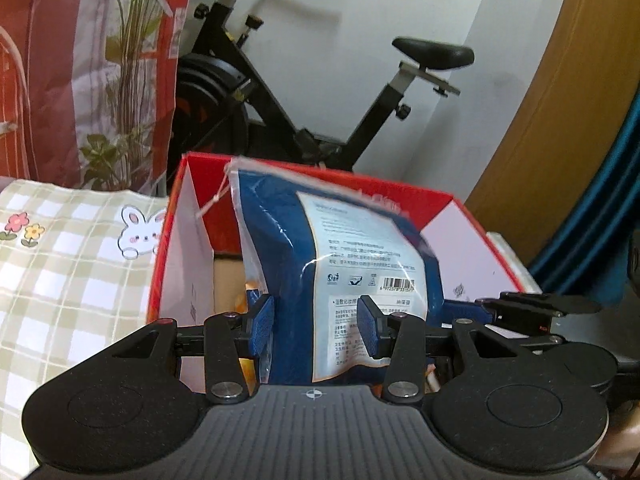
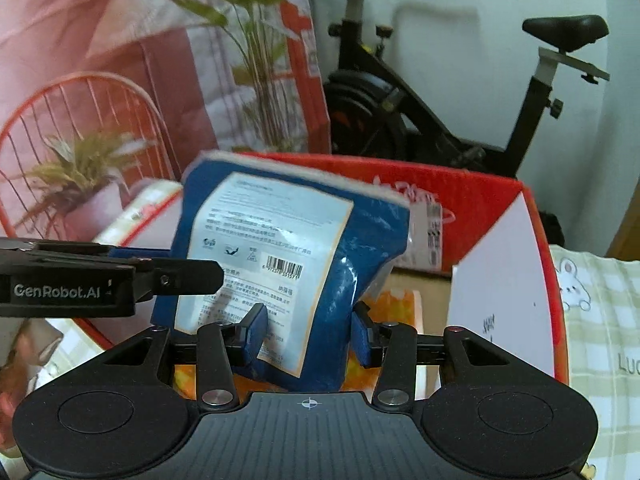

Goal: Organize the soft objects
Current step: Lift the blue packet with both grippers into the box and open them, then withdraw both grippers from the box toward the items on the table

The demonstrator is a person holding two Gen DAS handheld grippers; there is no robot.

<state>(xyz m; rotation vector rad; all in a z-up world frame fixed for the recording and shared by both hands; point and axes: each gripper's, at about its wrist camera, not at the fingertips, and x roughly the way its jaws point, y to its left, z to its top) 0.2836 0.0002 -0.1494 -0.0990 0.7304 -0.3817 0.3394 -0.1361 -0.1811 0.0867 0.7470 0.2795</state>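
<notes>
A soft blue packet in clear plastic with a white label point(image 1: 340, 248) stands tilted over the open red box point(image 1: 400, 196). My left gripper point(image 1: 318, 328) has its blue pads on either side of the packet's lower end and is shut on it. In the right wrist view the same blue packet point(image 2: 288, 248) sits between the pads of my right gripper point(image 2: 308, 338), which is also shut on it, over the red box point(image 2: 472, 200). The left gripper's finger point(image 2: 120, 276) reaches in from the left. Orange items point(image 2: 400, 300) lie in the box.
A checked cloth with a rabbit print point(image 1: 80, 248) lies left of the box. A black exercise bike point(image 1: 320, 92) stands behind it. A red printed bag with a plant picture point(image 1: 88, 72) stands at the back left. A wooden panel point(image 1: 560, 120) is at right.
</notes>
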